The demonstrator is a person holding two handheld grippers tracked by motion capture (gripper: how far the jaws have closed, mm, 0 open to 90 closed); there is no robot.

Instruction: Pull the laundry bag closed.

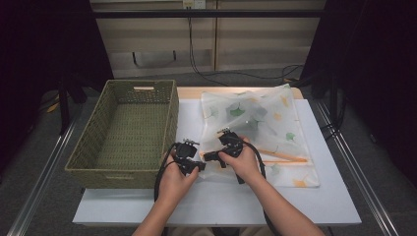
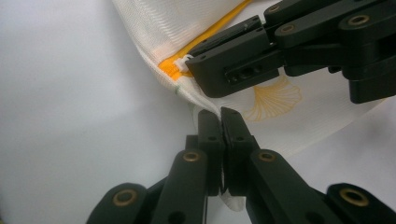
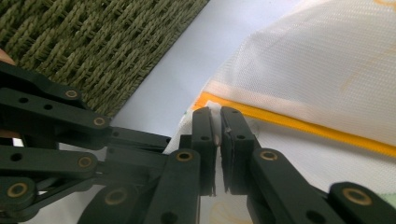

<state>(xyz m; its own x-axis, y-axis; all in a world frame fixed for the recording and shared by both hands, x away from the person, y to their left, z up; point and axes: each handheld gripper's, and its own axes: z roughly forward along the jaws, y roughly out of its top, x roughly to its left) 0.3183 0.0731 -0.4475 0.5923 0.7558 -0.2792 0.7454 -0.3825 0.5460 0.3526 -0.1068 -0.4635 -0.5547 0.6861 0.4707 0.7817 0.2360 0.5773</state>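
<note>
I have the left gripper point(image 2: 221, 114) pinched shut on the corner fabric of the mesh laundry bag point(image 1: 265, 125), just below the zip's end; the right gripper point(image 3: 213, 112) is clamped on the white zipper pull point(image 2: 182, 64) at the orange zipper point(image 3: 299, 123). To do this well I judge I should hold the left firm as an anchor and draw the right along the zip line, low and straight, so the mesh doesn't bunch. At far left the woven basket point(image 1: 93, 135) sits empty on the white table point(image 1: 206, 201); the bag lies flat just right of it, dark items showing faintly inside.
</note>
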